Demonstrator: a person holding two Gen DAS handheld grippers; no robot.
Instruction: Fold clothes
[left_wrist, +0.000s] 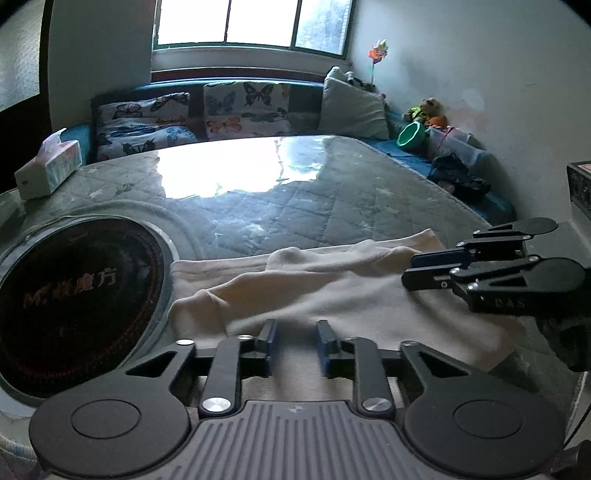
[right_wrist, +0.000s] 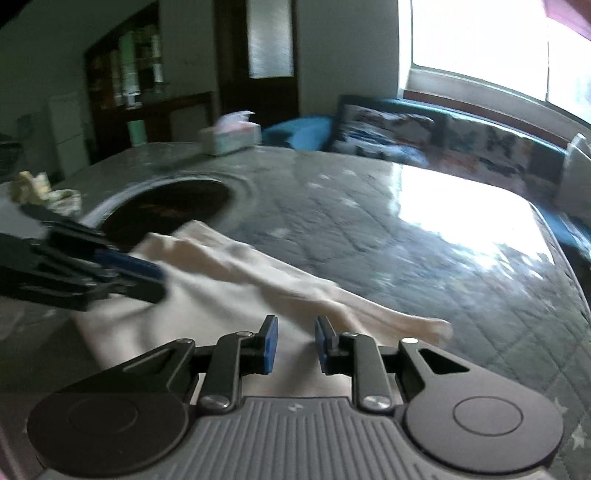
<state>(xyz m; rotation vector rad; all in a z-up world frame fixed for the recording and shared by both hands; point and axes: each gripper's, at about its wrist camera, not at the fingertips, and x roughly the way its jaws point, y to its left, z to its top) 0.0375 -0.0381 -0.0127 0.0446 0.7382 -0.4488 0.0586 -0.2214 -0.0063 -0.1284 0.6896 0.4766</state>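
Left gripper (left_wrist: 294, 345): blue pads (left_wrist: 272, 338) apart, nothing between them, poised low over near edge of cream garment (left_wrist: 332, 295). Right gripper (right_wrist: 294, 345): pads likewise parted, empty, hovering over same cloth at its own near side. In left view, right gripper appears from the right with tips over garment's right end; contact with fabric hard to judge from blur, probably just above it.

Garment lying on quilted grey table cover (left_wrist: 314, 206), spread sideways, partly doubled already: a rumpled upper layer running across the middle, a narrow tail trailing toward the right end in right view. Left end just beside dark round hotplate (left_wrist: 74, 295) set into the table.

Further out: tissue box (left_wrist: 48, 170) at far left corner, well apart from cloth; butterfly cushions (left_wrist: 243, 109) on bench under window (left_wrist: 251, 22).

Step in hand, by judgement: between folds, both tools released and lining up for a fresh pinch. Next move calls for closing on near edge at two spaced points, lifting evenly, carrying over rumpled layer, smoothing first to avoid trapping wrinkles.
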